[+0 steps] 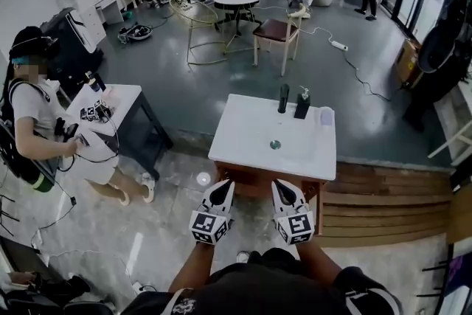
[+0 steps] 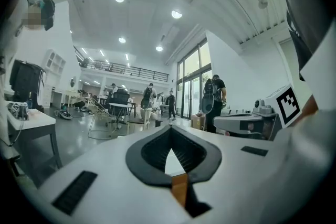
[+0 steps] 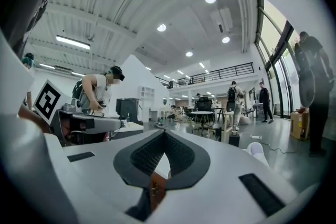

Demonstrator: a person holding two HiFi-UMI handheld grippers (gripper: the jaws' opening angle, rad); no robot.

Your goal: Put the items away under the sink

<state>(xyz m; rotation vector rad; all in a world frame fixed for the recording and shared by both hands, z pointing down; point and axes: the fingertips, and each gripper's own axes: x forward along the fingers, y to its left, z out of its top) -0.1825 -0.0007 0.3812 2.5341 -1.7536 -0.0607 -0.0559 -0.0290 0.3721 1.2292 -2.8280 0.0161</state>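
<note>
The left claw [image 1: 224, 186] and the right claw [image 1: 279, 185], both clenched with nothing in them, are side by side just before the near edge of the white sink table [image 1: 243, 136], at whose far edge stand a dark post [image 1: 283, 98], a pump dispenser [image 1: 302, 104] and a pale cup [image 1: 325, 116].

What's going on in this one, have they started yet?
Not visibly. A person faces a small white sink counter, holding the left claw and right claw side by side in front of its near edge, both shut and empty. A black tap, a dark pump bottle and a clear cup stand untouched along the far edge.
</note>
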